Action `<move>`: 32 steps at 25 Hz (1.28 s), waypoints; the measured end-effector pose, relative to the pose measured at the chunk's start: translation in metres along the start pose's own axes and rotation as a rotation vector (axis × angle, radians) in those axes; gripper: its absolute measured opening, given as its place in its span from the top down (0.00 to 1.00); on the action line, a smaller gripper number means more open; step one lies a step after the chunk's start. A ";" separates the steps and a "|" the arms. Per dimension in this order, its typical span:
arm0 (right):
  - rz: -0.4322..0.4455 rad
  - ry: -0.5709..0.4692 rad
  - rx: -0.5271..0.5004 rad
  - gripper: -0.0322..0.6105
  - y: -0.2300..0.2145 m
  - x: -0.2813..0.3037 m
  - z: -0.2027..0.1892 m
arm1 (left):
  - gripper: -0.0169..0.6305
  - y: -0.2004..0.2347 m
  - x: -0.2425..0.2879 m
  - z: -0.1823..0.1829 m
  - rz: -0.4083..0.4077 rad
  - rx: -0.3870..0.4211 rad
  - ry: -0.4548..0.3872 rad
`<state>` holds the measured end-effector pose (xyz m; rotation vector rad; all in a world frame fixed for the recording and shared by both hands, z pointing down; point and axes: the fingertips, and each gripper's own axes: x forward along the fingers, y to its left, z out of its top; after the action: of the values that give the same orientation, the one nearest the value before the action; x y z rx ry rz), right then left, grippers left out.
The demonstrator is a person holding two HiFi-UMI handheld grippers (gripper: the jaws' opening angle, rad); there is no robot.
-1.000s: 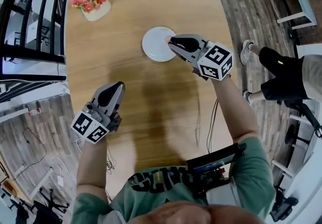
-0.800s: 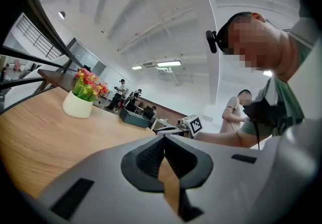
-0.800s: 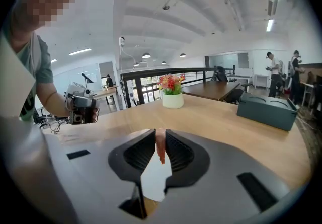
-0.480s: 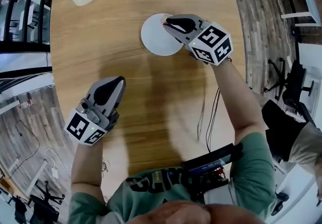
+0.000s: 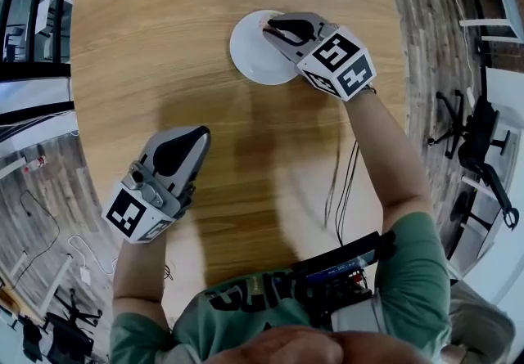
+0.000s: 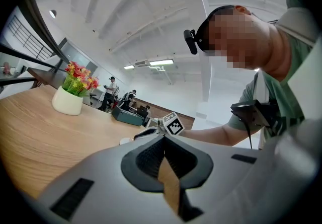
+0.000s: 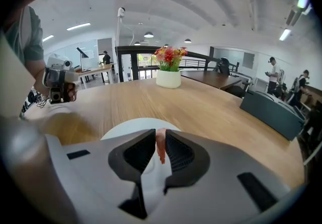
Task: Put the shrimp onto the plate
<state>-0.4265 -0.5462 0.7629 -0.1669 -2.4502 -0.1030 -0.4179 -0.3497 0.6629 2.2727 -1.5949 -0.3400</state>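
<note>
One shrimp (image 7: 160, 144) hangs pinched between the pads of your right gripper (image 7: 160, 133), which are only narrowly apart and hold nothing else. It sits over the near part of the white plate (image 7: 129, 126). From the head view, the jaw tips lie just inside the plate's upper right rim. Contact between shrimp and plate: cannot tell.

Judgement: release step in hand.
- Bring the shrimp further in from the rim before letting go.
- Lower until it rests on the plate; a drop from height may make it bounce or slide off.
- Open slowly and draw back along the jaws, since soft shrimp may cling to a pad.

Your left gripper (image 5: 196, 137) has its jaws together and empty, above the wooden table (image 5: 164, 68), well apart from the plate. Leave it parked.
</note>
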 end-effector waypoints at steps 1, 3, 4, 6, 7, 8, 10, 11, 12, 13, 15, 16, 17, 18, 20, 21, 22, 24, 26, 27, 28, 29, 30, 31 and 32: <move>-0.005 0.003 -0.010 0.84 -0.001 -0.001 -0.001 | 0.97 -0.002 0.001 0.000 -0.003 0.002 -0.001; -0.020 -0.004 -0.020 0.84 -0.004 -0.003 -0.001 | 0.97 -0.005 0.003 0.000 -0.007 0.005 -0.003; -0.024 -0.011 -0.018 0.84 -0.004 -0.004 0.002 | 0.97 -0.006 0.003 0.001 -0.008 0.006 -0.005; -0.014 -0.029 -0.004 0.71 -0.002 -0.002 0.009 | 0.97 -0.004 0.001 0.001 -0.010 0.005 -0.009; -0.008 -0.038 0.001 0.62 0.000 -0.002 0.012 | 0.97 -0.003 -0.001 0.002 -0.010 0.004 -0.011; -0.005 -0.047 0.003 0.58 0.002 -0.002 0.015 | 0.97 -0.002 -0.002 0.001 -0.009 0.003 -0.012; -0.007 -0.061 0.005 0.56 0.005 -0.006 0.019 | 0.97 -0.003 -0.005 0.001 -0.007 0.001 -0.006; -0.009 -0.066 0.009 0.56 0.005 -0.009 0.020 | 0.97 -0.005 -0.006 0.001 -0.007 -0.002 -0.002; -0.010 -0.071 0.016 0.56 0.005 -0.012 0.021 | 0.97 -0.007 -0.007 0.001 -0.007 -0.003 0.000; -0.012 -0.075 0.024 0.56 0.005 -0.015 0.022 | 0.97 -0.008 -0.008 0.003 -0.006 -0.001 -0.004; -0.015 -0.081 0.037 0.56 0.005 -0.020 0.025 | 0.97 -0.009 -0.009 0.007 -0.003 0.004 -0.012; -0.017 -0.082 0.041 0.56 0.007 -0.023 0.026 | 0.97 -0.010 -0.010 0.008 0.000 0.003 -0.011; -0.018 -0.084 0.045 0.56 0.008 -0.026 0.027 | 0.97 -0.012 -0.011 0.009 0.003 0.002 -0.010; -0.018 -0.086 0.050 0.56 0.010 -0.029 0.029 | 0.97 -0.013 -0.011 0.011 0.006 0.002 -0.009; -0.016 -0.094 0.064 0.56 0.017 -0.036 0.032 | 0.97 -0.020 -0.013 0.016 0.008 0.003 -0.012; -0.013 -0.098 0.072 0.56 0.021 -0.041 0.033 | 0.97 -0.024 -0.015 0.020 0.008 0.003 -0.016; -0.008 -0.100 0.080 0.56 0.027 -0.046 0.034 | 0.97 -0.028 -0.017 0.024 0.009 0.004 -0.019; 0.008 -0.099 0.091 0.56 0.040 -0.057 0.035 | 0.97 -0.039 -0.024 0.032 0.013 0.008 -0.020; 0.030 -0.103 0.106 0.56 0.053 -0.070 0.038 | 0.97 -0.048 -0.032 0.041 0.023 0.010 -0.022; 0.041 -0.113 0.116 0.56 0.059 -0.077 0.041 | 0.97 -0.052 -0.037 0.045 0.029 0.010 -0.025; 0.050 -0.128 0.127 0.56 0.065 -0.084 0.045 | 0.97 -0.057 -0.041 0.050 0.035 0.009 -0.030; 0.056 -0.146 0.138 0.57 0.071 -0.092 0.049 | 0.97 -0.061 -0.045 0.055 0.040 0.008 -0.036; 0.058 -0.162 0.146 0.62 0.076 -0.100 0.053 | 0.97 -0.066 -0.049 0.061 0.044 0.009 -0.042; 0.055 -0.176 0.151 0.67 0.081 -0.109 0.057 | 0.97 -0.072 -0.054 0.067 0.048 0.011 -0.049; 0.051 -0.185 0.154 0.70 0.087 -0.118 0.060 | 0.97 -0.079 -0.058 0.073 0.051 0.015 -0.055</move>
<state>-0.3607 -0.4646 0.6445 -0.1773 -2.6237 0.1288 -0.3977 -0.2807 0.5636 2.2476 -1.6848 -0.3818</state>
